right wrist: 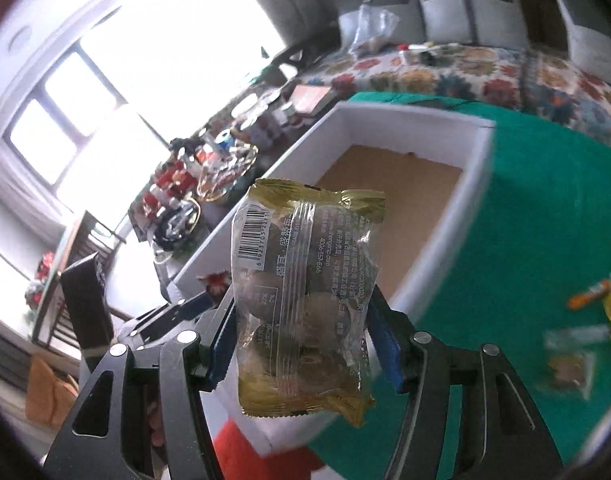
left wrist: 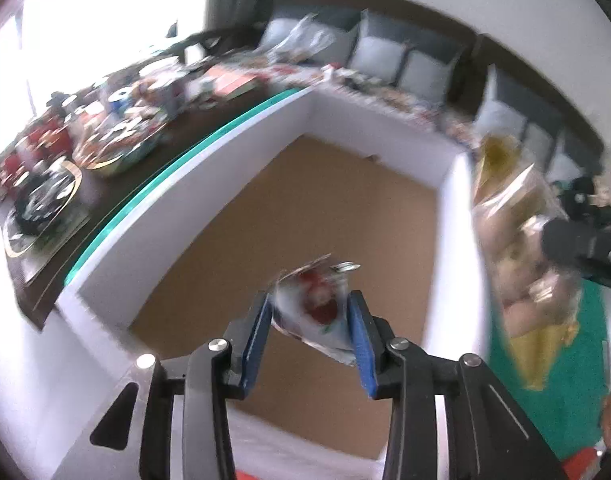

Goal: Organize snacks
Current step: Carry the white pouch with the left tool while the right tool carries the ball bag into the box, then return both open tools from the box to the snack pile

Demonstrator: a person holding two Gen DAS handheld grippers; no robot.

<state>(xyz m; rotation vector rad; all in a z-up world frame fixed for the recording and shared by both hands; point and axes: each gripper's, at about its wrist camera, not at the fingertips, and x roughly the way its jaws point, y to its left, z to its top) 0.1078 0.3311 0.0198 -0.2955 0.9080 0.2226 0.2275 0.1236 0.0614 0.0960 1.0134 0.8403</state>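
Above one white box (left wrist: 385, 128), each claw (left wrist: 311, 312) (right wrist: 301, 320) clamps one packet: red-printed sachet (left wrist: 317, 312), gold-edged pack (right wrist: 301, 280).

Left gripper (left wrist: 311, 320), blue-padded jaws closed on a small red-and-white packet (left wrist: 315, 312), and right gripper (right wrist: 301, 316), jaws clamped on the sides of a clear gold-edged pouch (right wrist: 303, 292), its black body also visible at the left wrist view's right edge.

Gold-edged clear snack pack (right wrist: 305, 300) w/ round brown pieces is sitting upright btwn right claw's pads; small white-red packet (left wrist: 317, 312) is sitting tilted btwn left claw's, both over white box (right wrist: 449, 240).
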